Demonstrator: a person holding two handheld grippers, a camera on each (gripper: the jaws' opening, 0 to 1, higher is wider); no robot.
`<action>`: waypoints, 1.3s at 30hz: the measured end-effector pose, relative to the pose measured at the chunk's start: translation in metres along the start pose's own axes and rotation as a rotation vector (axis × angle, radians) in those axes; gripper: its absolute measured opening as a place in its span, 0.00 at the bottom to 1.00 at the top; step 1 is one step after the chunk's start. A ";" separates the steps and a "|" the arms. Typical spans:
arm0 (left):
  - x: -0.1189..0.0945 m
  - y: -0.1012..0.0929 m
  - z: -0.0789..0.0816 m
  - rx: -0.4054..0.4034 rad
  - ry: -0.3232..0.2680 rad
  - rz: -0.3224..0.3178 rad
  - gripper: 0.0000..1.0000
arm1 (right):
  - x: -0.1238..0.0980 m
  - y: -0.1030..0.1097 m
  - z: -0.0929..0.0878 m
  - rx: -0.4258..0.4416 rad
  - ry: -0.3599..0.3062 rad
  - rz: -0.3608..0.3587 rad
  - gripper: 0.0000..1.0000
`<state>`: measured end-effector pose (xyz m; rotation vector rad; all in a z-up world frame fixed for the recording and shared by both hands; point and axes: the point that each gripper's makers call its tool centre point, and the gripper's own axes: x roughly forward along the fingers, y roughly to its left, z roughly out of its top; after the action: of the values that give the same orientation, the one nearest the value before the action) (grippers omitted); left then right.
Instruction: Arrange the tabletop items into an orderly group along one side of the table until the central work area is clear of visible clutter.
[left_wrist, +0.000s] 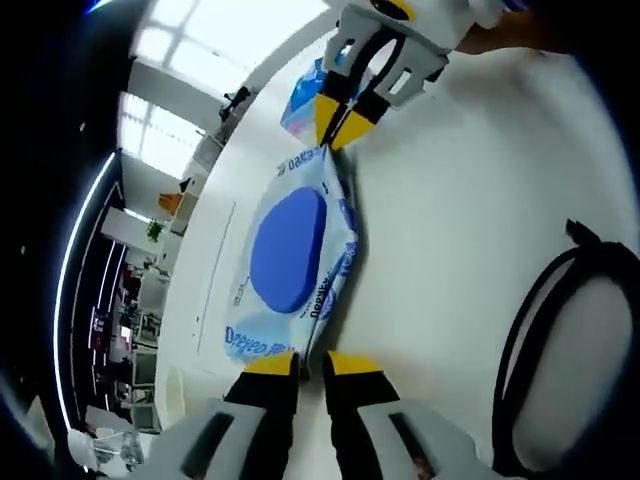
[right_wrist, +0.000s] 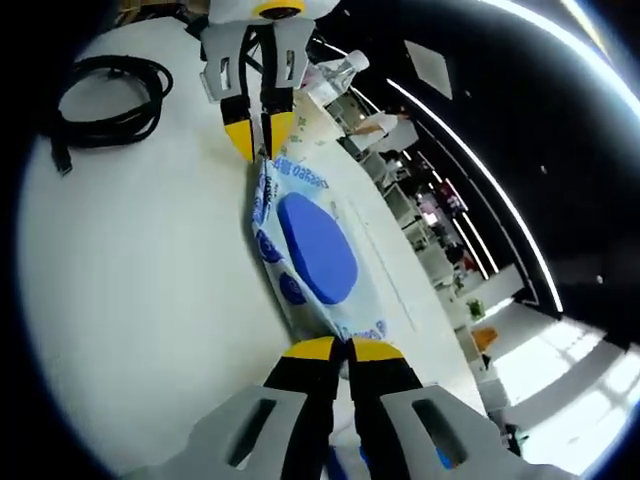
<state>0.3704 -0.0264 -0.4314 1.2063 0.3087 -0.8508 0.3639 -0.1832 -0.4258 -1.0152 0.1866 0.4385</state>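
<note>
The black cable (left_wrist: 560, 350) runs off the edge; the far blue packet (left_wrist: 303, 95) sits partly hidden.

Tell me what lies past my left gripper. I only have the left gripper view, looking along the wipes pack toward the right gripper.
Observer: In the right gripper view, a clear water bottle sits on the table just beyond the left gripper, whose jaws are shut on the wipes pack.
Operator: And the black cable at my edge, is it a full coil?
Observer: Yes. The black cable lies coiled in several loops, with a loose plug end trailing out of the coil.
</note>
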 end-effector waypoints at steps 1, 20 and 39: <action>-0.001 0.001 -0.002 -0.014 -0.003 0.002 0.13 | -0.001 0.000 0.000 0.009 -0.003 0.001 0.03; -0.019 0.000 0.035 -0.294 -0.274 0.006 0.27 | -0.018 -0.006 0.007 0.116 -0.062 -0.019 0.09; -0.014 -0.001 0.049 -0.412 -0.328 -0.015 0.42 | -0.035 -0.028 0.006 0.350 -0.104 -0.062 0.36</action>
<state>0.3494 -0.0647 -0.4056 0.6710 0.2118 -0.9288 0.3440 -0.2004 -0.3888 -0.6518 0.1316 0.3849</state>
